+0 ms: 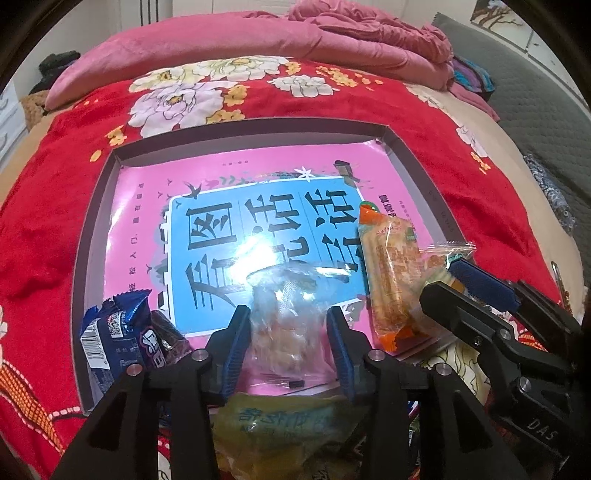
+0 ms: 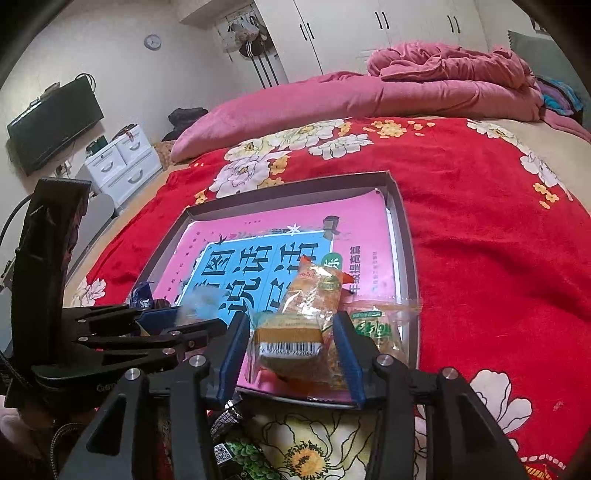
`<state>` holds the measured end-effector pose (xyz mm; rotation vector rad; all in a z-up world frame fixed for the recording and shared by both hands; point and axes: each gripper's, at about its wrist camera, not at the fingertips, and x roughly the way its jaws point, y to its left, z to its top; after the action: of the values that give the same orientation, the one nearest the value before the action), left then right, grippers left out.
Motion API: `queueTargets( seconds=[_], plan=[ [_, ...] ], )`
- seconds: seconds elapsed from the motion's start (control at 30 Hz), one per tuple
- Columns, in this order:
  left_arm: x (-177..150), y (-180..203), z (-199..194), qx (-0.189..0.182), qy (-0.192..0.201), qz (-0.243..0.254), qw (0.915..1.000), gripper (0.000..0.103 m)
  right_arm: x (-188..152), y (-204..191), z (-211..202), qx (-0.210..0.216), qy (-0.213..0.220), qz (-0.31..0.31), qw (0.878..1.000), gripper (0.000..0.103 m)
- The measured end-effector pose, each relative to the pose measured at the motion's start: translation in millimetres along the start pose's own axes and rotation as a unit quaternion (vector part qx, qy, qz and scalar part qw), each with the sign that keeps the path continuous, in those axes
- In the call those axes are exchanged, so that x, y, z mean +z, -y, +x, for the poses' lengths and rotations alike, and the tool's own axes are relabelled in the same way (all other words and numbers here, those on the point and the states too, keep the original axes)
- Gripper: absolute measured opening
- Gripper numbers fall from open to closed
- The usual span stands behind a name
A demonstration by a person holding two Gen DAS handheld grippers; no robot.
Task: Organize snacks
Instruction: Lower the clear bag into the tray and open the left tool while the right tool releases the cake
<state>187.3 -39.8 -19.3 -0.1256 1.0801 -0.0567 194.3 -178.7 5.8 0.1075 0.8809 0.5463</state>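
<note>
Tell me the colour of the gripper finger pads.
Blue, ribbed pads on black gripper arms; clearest in the left wrist view.

Bed spread with red floral blanket (image 2: 480, 229), pink quilt (image 2: 443, 85) heaped at its far end, white wardrobe (image 2: 369, 29) behind the bed, dark television (image 2: 55, 125) wall-mounted left of the bed, white drawer unit (image 2: 122, 166) below it, round wall clock (image 2: 152, 41) above.

Both my wrist cams ride right behind the fingers, angled down close over the shallow grey cardboard box (image 1: 413, 155) (image 2: 404, 221) with the pink-and-blue book, left one steeper, sharing it and the red floral blanket (image 1: 369, 103) (image 2: 480, 221).
</note>
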Motion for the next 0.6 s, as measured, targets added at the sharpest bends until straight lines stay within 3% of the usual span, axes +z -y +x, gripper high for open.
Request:
queueTargets(
  seconds=[0.6],
  plan=[
    [5.2,3.5,-17.4,0.001,0.023,-0.007,0.9997,0.063,1.7,1.1,-8.6,-0.012,0.016,-0.001,1.000,0.053]
  ],
)
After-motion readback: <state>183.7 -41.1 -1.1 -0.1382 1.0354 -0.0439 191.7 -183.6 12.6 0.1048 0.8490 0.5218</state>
